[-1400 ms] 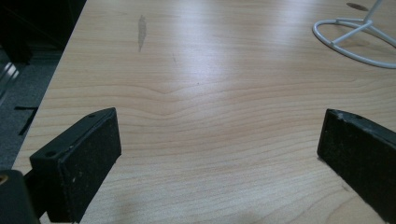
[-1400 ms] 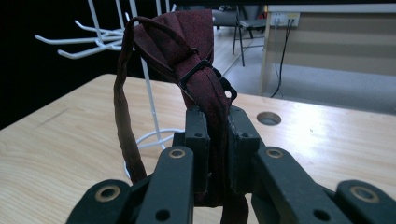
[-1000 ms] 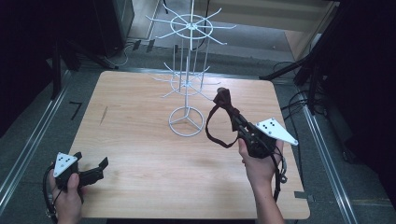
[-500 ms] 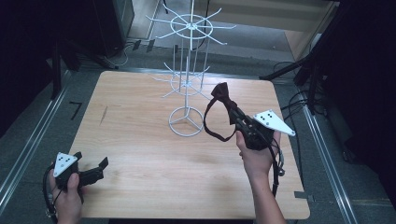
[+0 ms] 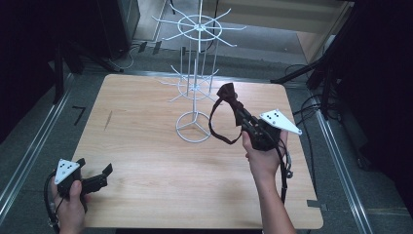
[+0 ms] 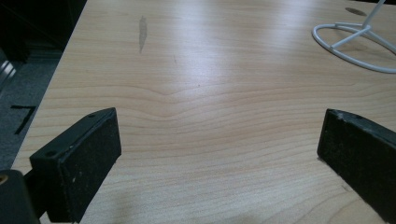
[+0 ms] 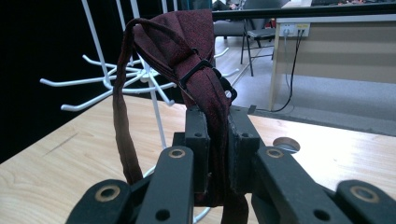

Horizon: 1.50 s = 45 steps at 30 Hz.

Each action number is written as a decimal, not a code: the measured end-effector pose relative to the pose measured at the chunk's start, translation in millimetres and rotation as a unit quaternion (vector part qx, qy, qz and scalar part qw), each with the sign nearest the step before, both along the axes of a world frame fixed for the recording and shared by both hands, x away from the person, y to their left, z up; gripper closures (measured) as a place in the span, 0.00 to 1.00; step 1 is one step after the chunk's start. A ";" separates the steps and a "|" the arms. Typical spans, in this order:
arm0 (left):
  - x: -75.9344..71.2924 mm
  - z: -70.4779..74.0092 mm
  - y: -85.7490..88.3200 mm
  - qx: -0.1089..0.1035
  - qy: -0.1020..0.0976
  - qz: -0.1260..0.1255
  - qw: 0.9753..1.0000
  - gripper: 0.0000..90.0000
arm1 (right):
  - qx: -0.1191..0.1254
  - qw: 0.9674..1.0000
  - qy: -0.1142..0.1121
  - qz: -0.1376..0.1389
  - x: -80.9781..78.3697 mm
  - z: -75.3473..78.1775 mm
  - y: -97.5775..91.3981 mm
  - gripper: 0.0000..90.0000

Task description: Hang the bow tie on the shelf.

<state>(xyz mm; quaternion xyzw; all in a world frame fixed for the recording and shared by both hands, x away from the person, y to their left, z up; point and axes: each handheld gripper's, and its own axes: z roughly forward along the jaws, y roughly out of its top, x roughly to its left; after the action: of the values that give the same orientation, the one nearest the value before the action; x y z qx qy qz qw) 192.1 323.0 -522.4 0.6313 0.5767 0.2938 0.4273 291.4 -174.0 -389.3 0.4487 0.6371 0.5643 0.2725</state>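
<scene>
Between the right tool's (image 7: 217,140) jaws, bow tie (image 7: 187,46) clamped.

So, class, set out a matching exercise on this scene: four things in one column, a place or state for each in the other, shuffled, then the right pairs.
Column one:
1. bow tie
2. rack
3. left hand-held gripper
4. right hand-held gripper

Column two:
A. stands upright at the far middle of the table
B. jaws wide apart, nothing between them
C. dark red, pinched between two jaws, strap hanging in a loop
D. shut, lifted above the table beside the rack

Pairs: 1-C, 2-A, 3-B, 4-D
</scene>
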 end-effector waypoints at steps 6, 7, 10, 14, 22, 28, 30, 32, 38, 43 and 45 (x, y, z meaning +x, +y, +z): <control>0.0 -0.1 0.3 -0.002 -0.001 0.001 1.000 0.00 | 0.010 1.000 0.004 0.001 8.2 4.6 2.1 0.91; 0.1 -0.1 0.3 -0.002 0.000 0.001 1.000 0.00 | 0.009 1.000 0.004 0.002 8.8 5.3 2.8 0.91; 0.8 -0.2 -0.1 -0.001 0.000 0.002 1.000 0.00 | 0.004 1.000 0.003 0.003 11.7 7.6 4.7 0.91; 0.6 -0.1 0.0 -0.001 0.000 0.002 1.000 0.00 | 0.008 1.000 0.012 -0.001 18.1 6.3 4.0 0.91; 0.5 -0.1 -0.1 0.000 -0.001 0.001 1.000 0.00 | 0.008 1.000 0.030 0.000 27.3 -3.5 8.5 0.91; 0.5 -0.1 -0.1 -0.001 -0.001 0.001 1.000 0.00 | 0.003 0.999 0.041 -0.001 34.1 -11.9 14.7 0.91; 0.5 -0.1 0.0 0.000 0.000 0.001 1.000 0.00 | 0.004 0.999 0.044 0.000 36.0 -16.6 17.3 0.91; 0.7 -0.1 0.1 0.000 0.000 0.000 1.000 0.00 | 0.001 0.999 0.050 -0.001 37.3 -21.6 20.3 0.91; 0.6 -0.1 0.2 -0.001 0.001 0.001 1.000 0.00 | 0.005 0.998 0.066 -0.003 42.4 -38.7 25.3 0.91; 0.7 -0.1 0.4 -0.002 0.001 0.000 1.000 0.00 | 0.014 0.996 0.086 -0.007 45.6 -51.8 27.4 0.91; 0.7 -0.1 0.4 -0.002 0.001 0.000 1.000 0.00 | 0.007 0.995 0.095 -0.005 45.8 -58.6 30.5 0.91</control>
<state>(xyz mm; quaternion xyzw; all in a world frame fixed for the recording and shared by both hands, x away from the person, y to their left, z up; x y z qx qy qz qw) 192.8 323.3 -522.6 0.6303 0.5780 0.2921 0.4282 337.2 -143.4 -448.0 0.5049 0.6541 0.5223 0.2107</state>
